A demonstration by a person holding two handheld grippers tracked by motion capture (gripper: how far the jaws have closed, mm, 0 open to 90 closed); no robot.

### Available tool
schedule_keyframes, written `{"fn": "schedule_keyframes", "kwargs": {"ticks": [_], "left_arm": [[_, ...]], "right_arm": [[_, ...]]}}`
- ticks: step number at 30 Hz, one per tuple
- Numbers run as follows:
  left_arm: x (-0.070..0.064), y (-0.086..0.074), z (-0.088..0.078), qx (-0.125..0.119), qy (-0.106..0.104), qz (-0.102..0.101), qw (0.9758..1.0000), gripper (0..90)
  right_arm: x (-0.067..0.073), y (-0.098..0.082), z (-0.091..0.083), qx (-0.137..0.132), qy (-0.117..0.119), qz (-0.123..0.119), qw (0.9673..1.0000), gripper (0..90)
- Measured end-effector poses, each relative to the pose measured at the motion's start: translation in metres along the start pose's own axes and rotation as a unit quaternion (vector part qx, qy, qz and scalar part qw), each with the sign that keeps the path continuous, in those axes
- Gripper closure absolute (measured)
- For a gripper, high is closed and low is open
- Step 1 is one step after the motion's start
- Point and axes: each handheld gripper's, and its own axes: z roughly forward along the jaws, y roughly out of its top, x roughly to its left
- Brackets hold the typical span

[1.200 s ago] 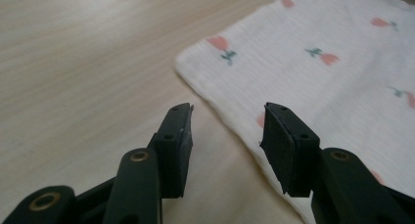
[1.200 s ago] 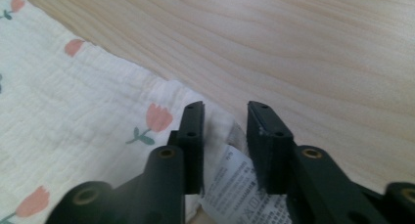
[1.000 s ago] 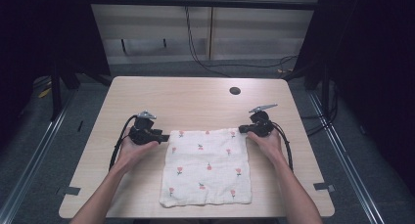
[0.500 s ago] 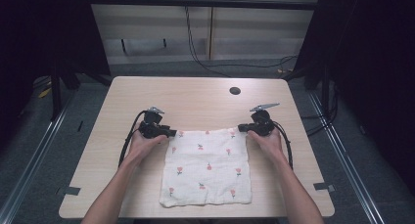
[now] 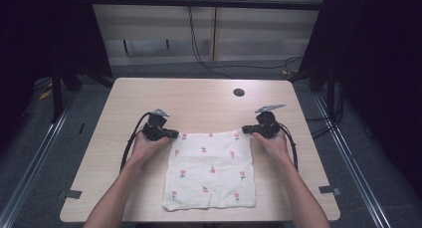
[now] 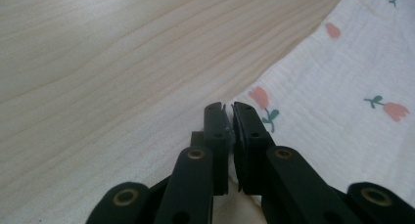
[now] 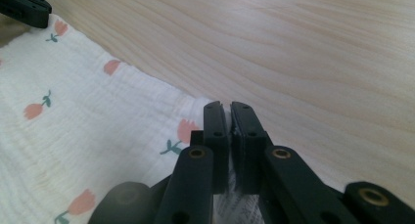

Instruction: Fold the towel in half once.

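Left gripper [image 6: 226,111] has just snapped its jaws closed on the far-left corner of the cloth [image 5: 211,171], right gripper [image 7: 228,111] clenches the other far corner, so the fold looks ready.

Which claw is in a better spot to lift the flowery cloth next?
Neither wins. The left claw has just been closing on one far corner of the white tulip-print cloth, and the right claw pinches the other. Probably both lift together.
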Motion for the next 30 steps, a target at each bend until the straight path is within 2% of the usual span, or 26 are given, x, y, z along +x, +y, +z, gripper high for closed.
{"fn": "schedule_keyframes", "kwargs": {"ticks": [1,2,3,5,10,12,18,20,23,30], "left_arm": [[-0.001,0.001,-0.002,-0.003,-0.002,-0.003,1.0,85.8],[-0.002,0.002,-0.004,-0.007,0.005,-0.001,1.0,85.8],[-0.002,0.003,-0.006,-0.003,0.001,0.002,1.0,85.9],[-0.004,0.005,-0.011,-0.015,0.001,0.002,0.9999,85.9],[-0.009,0.011,-0.024,-0.022,0.003,0.018,0.9996,85.9],[-0.01,0.014,-0.03,-0.032,-0.003,0.017,0.9993,85.9],[-0.011,0.019,-0.044,-0.05,-0.003,0.018,0.9986,85.9],[-0.011,0.02,-0.048,-0.06,0.003,0.02,0.998,85.9],[-0.01,0.022,-0.051,-0.06,0.004,0.019,0.998,85.9],[-0.013,0.028,-0.06,-0.072,0.01,0.021,0.9971,86.0]], "right_arm": [[0.0,0.0,-0.001,-0.002,0.003,0.0,1.0,86.0],[0.0,0.001,-0.002,-0.003,0.001,0.0,1.0,86.0],[0.0,0.001,-0.003,-0.004,0.003,0.0,1.0,86.0],[0.0,0.002,-0.004,-0.004,0.003,0.001,1.0,86.0],[0.0,0.006,-0.012,-0.014,0.004,0.001,0.9999,86.1],[0.0,0.008,-0.016,-0.02,0.006,-0.002,0.9998,86.1],[0.001,0.015,-0.027,-0.037,0.014,-0.003,0.9992,86.1],[0.001,0.018,-0.03,-0.042,0.012,-0.002,0.999,86.1],[0.002,0.022,-0.031,-0.035,0.009,-0.006,0.9993,86.1],[0.004,0.034,-0.036,-0.055,0.015,-0.006,0.9983,86.2]]}}
